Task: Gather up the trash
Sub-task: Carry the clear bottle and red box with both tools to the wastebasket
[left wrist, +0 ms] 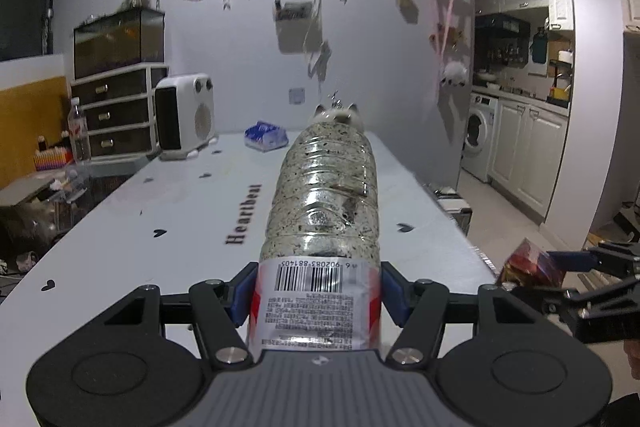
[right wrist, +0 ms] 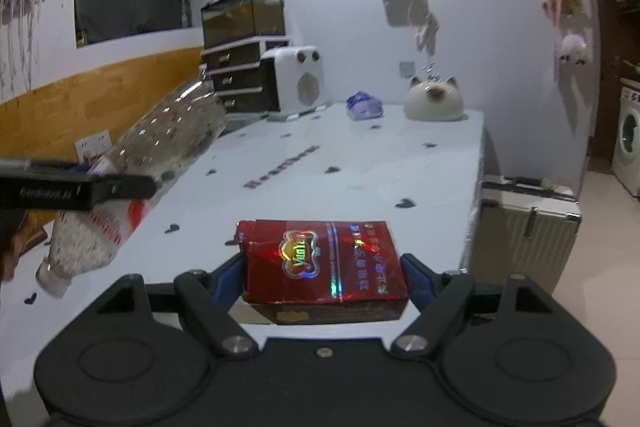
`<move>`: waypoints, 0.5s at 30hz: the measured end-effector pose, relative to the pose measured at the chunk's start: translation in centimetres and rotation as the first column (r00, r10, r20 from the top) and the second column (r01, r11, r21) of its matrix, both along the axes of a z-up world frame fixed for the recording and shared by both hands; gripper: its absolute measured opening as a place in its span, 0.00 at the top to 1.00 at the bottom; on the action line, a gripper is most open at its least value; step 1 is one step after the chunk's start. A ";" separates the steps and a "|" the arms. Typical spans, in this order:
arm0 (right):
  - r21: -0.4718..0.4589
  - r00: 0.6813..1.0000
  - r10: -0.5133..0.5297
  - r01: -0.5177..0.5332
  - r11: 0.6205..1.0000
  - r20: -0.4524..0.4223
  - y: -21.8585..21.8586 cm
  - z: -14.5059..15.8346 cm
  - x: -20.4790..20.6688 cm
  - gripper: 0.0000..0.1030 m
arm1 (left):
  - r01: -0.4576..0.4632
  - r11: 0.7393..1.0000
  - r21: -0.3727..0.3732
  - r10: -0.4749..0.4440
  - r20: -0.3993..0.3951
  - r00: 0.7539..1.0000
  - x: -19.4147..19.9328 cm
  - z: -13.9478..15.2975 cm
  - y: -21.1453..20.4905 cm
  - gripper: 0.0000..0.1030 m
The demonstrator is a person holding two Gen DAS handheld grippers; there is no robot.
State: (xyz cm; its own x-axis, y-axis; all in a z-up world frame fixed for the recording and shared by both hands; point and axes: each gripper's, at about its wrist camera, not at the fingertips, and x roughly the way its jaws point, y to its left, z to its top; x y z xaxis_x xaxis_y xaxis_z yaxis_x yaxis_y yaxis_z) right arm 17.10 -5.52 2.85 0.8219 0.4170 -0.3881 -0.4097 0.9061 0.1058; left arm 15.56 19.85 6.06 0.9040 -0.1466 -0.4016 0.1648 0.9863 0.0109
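The left gripper (left wrist: 318, 301) has a plastic bottle (left wrist: 320, 203) pinched across its labelled waist, blue pads pressing on either side of the barcode label. The bottle's long axis runs straight out along the fingers, base pointing away toward the far end of the white table (left wrist: 168, 211), cap end back toward the hand. From the right wrist view the same bottle (right wrist: 152, 155) hangs in the air on the left, tilted, with its white cap (right wrist: 52, 281) down and near and its base up and far; the inside is speckled with dark bits.

On the right, the right gripper (right wrist: 325, 273) clamps a red cigarette pack (right wrist: 324, 263) flat between its blue pads, broad face up, long side lying across from finger to finger, held just above the near part of the table. In the left wrist view that pack (left wrist: 528, 265) shows at the right edge, beyond the table's side.

Far down the table sit a white heater (right wrist: 294, 83), a crumpled blue-and-white packet (right wrist: 364, 106) and a cat-shaped ornament (right wrist: 434, 99). A pale suitcase (right wrist: 524, 227) stands beside the table's right edge.
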 end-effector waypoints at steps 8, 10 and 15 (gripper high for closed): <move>0.013 0.995 -0.071 0.070 0.997 0.070 -4.2 1.3 -3.6 0.21 | 0.020 0.999 -0.034 -0.017 0.069 0.997 -4.1 0.2 -4.4 0.39; 0.021 0.993 -0.087 0.086 0.996 0.077 -5.4 1.4 -4.3 0.21 | 0.024 0.999 -0.039 -0.021 0.079 0.997 -4.9 0.1 -5.6 0.39; 0.042 0.985 -0.136 0.132 0.990 0.101 -8.3 1.7 -6.4 0.21 | 0.045 0.998 -0.050 -0.041 0.090 0.995 -6.6 0.0 -8.5 0.39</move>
State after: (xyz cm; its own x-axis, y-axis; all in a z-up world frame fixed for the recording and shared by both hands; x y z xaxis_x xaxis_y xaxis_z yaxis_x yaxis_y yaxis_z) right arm 10.72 -13.77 4.57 0.9064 0.3120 -0.2847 -0.2950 0.9500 0.1020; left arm 8.92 11.31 6.02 0.9282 -0.2049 -0.3107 0.2078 0.9779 -0.0241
